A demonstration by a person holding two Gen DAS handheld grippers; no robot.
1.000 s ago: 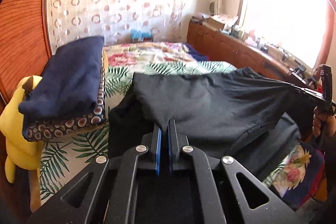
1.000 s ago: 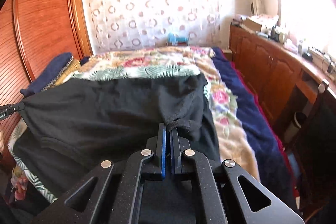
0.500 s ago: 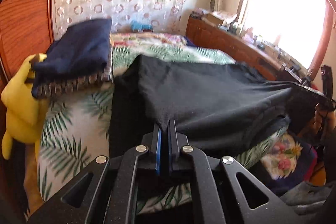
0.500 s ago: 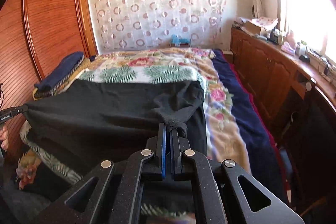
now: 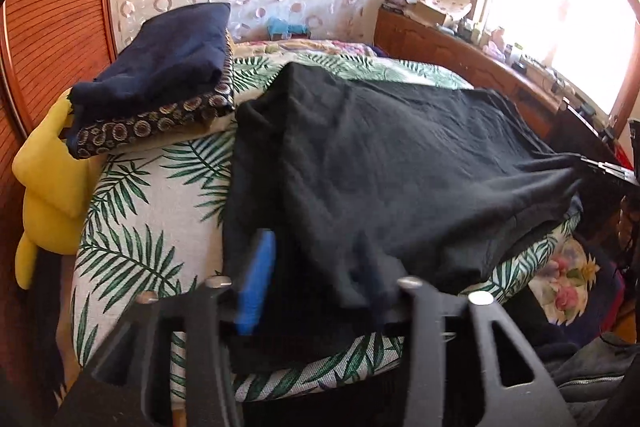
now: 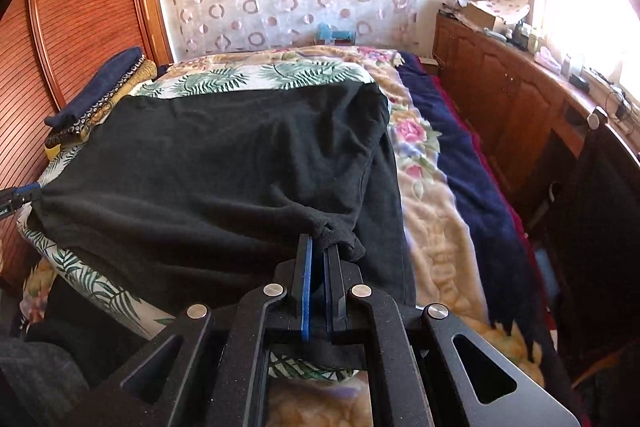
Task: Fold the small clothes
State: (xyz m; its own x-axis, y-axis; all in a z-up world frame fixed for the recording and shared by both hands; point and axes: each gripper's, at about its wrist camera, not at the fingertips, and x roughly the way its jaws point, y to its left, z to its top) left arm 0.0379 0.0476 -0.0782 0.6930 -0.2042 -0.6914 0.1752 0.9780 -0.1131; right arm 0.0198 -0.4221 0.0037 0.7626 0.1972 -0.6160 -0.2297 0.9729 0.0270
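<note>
A black garment (image 5: pixel 380 163) lies spread over the palm-leaf sheet (image 5: pixel 152 211) on the bed; it also shows in the right wrist view (image 6: pixel 208 167). My left gripper (image 5: pixel 316 267) is open, jaws wide apart over the garment's near edge, its right finger hidden by cloth. My right gripper (image 6: pixel 318 247) is shut on the garment's corner, low at the bed's near edge. The right gripper shows at the right in the left wrist view (image 5: pixel 608 167); the left gripper's tip shows at the left in the right wrist view (image 6: pixel 16 199).
A folded navy and patterned pile (image 5: pixel 160 75) lies at the bed's left by a yellow plush toy (image 5: pixel 48 187). A wooden wardrobe (image 6: pixel 80 19) is on the left. A wooden sideboard (image 6: pixel 512 99) with clutter runs under the window. A floral blanket (image 6: pixel 428 195) covers the bed's right side.
Both grippers lowered the black garment onto the bed. My left gripper's jaws opened and let go of its corner. My right gripper stays shut on its corner.
</note>
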